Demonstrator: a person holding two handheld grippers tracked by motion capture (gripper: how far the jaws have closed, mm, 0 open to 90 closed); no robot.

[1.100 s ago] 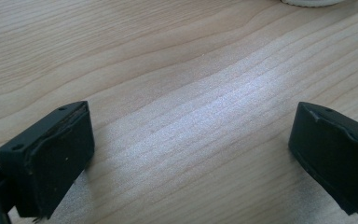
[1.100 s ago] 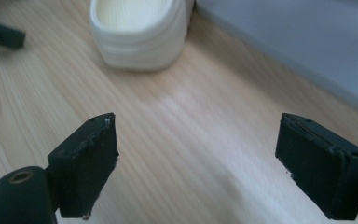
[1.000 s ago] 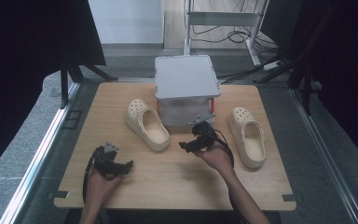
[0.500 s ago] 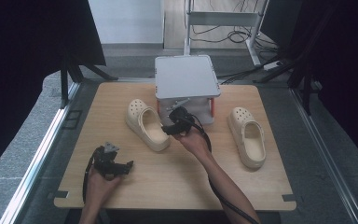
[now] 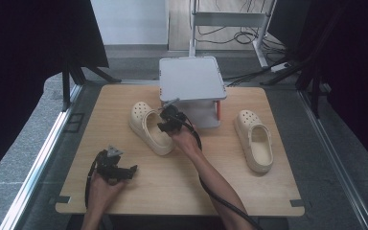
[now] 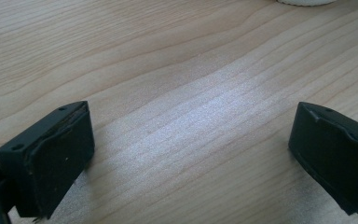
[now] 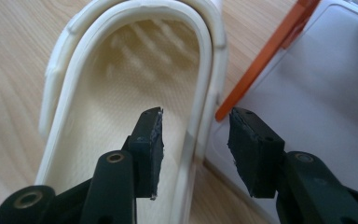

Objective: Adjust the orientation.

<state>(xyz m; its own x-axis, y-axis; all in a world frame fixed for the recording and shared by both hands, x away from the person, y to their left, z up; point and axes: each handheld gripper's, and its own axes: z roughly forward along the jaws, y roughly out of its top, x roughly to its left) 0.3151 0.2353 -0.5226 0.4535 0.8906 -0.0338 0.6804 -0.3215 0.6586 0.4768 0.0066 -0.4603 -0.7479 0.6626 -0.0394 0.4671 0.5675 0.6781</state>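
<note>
Cream clog [image 5: 149, 127] lying on the bench [image 5: 182, 177] left of centre, nearer the far edge, sole down, long axis slanting from far-left to near-right; toe or heel end hard to tell from the high view, though the perforated end seems to point toward the far-left corner. Seen close in the right gripper view [image 7: 135, 84]: ribbed cream footbed, rounded rim arching at the top, one side wall running down between the two black jaws. Right gripper [image 5: 167, 123] over the clog's right side, jaws just closing, one inside the shoe and one outside, wall between them but pads apparently not yet pressing. Beside it, a grey lidded box [image 5: 191, 85] with orange trim [image 7: 265, 56] at the far edge, close to the clog. Second clog [image 5: 255, 140] well apart toward the right edge, lengthwise near to far. Left gripper [image 5: 115, 165] near the near-left corner, jaws wide apart over bare wood [image 6: 191, 107].
</note>
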